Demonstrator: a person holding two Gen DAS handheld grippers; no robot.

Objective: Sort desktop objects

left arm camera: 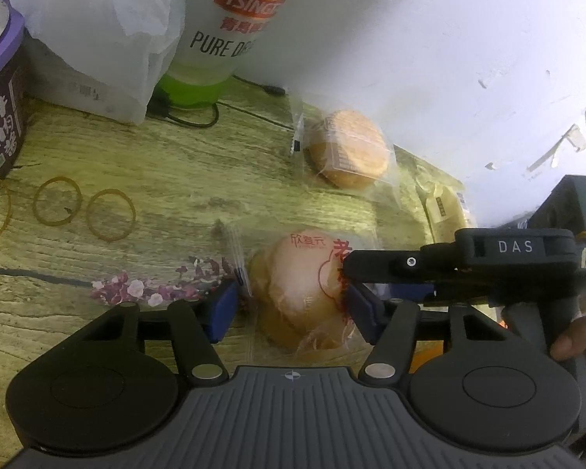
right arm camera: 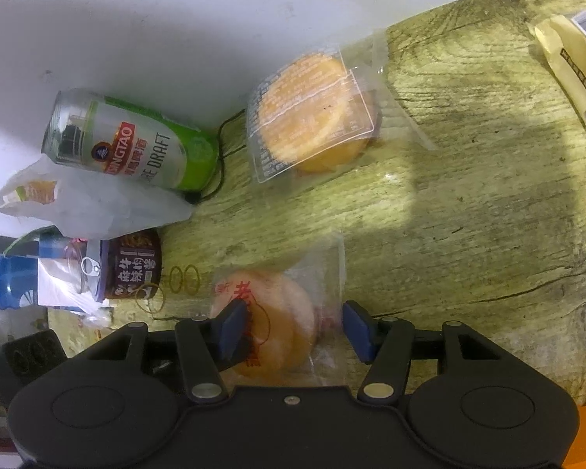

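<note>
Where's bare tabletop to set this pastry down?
Free: the wood between the wrapped cake and the paper packet. Crowded: the beer can, plastic bag, jar and rubber bands.

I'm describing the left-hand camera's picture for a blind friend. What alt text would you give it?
Two blue-padded grippers, the left gripper and the right gripper reaching in from the right, both bracket one wrapped pastry on a wood-grain table. Behind lie another wrapped cake, rubber bands and a beer can.
</note>
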